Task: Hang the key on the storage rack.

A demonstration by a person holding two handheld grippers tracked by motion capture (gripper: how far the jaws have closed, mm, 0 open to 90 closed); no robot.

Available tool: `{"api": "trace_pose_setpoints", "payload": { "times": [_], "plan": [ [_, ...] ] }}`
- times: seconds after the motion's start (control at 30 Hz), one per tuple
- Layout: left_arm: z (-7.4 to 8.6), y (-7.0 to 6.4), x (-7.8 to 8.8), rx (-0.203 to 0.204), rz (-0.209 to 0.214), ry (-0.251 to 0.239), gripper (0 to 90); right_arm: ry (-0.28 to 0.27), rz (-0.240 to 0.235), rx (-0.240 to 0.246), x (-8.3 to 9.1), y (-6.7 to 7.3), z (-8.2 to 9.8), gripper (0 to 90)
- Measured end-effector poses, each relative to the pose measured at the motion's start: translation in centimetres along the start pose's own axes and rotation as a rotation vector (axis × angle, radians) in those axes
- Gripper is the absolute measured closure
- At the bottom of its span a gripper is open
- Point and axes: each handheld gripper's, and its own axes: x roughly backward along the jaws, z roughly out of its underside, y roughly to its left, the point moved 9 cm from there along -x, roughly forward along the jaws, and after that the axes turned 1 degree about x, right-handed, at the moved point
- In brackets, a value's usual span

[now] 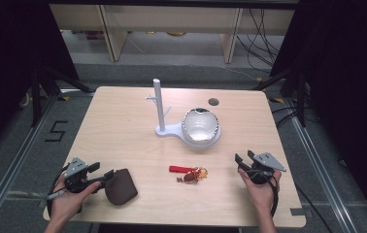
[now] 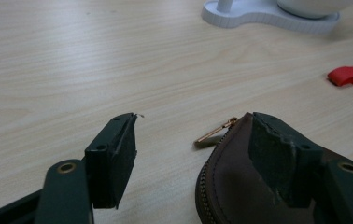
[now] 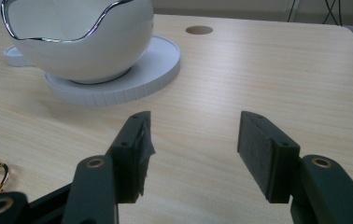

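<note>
Dark brown zippered leather pouch (image 2: 240, 186): cut off by the left gripper view's bottom edge, part hidden behind one jaw. Red-strapped keychain with small gold charms (image 1: 189, 173): charms too small to identify. White wavy-rimmed egg-shaped bowl (image 3: 81, 42): top cropped in the right gripper view.

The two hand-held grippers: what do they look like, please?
Each hand-held gripper, left and right, has a black body, two black jaws with flat dark pads, brass-coloured rivets and a grey three-cornered plate on top. A black cable trails from each. No sleeves are visible on the forearms.
</note>
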Motion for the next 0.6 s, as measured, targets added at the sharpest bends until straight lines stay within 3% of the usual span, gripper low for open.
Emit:
{"api": "trace_pose_setpoints", "payload": {
  "times": [0.07,0.17,0.27,0.3,0.4,0.43,0.47,0.53,0.57,0.6],
  "plan": [
    [-0.1,0.0,0.1,-0.012,0.006,0.028,30.7,0.006,0.012,0.005,-0.1,-0.1,0.1,45.6],
    [-0.5,-0.1,0.2,-0.039,0.044,0.144,29.2,0.003,-0.008,-0.007,0.0,0.2,0.0,45.5],
    [-1.0,0.2,0.3,-0.076,0.044,0.178,29.1,-0.011,0.01,-0.011,0.0,0.0,-0.1,45.5],
    [-1.2,0.4,0.4,-0.113,0.051,0.233,29.0,-0.01,0.009,-0.01,0.0,0.0,-0.1,45.4],
    [-1.7,0.4,0.7,-0.147,0.062,0.345,27.9,-0.015,-0.002,-0.007,-0.1,0.1,-0.1,45.3],
    [-2.0,0.2,0.4,-0.138,0.066,0.345,28.0,-0.012,-0.003,-0.004,-0.2,0.1,-0.1,45.2],
    [-2.1,0.2,0.7,-0.167,0.089,0.405,28.0,-0.01,0.0,-0.006,-0.1,0.1,-0.1,45.1],
    [-2.1,0.1,0.5,-0.154,0.097,0.411,27.4,-0.005,-0.002,-0.01,-0.1,0.2,0.0,45.0],
    [-2.1,-0.1,0.3,-0.139,0.136,0.488,27.4,-0.009,0.002,-0.001,-0.2,0.1,-0.1,45.0],
    [-2.0,0.0,0.2,-0.134,0.138,0.507,27.4,0.004,0.009,-0.001,0.0,0.1,0.0,44.9]
  ]
}}
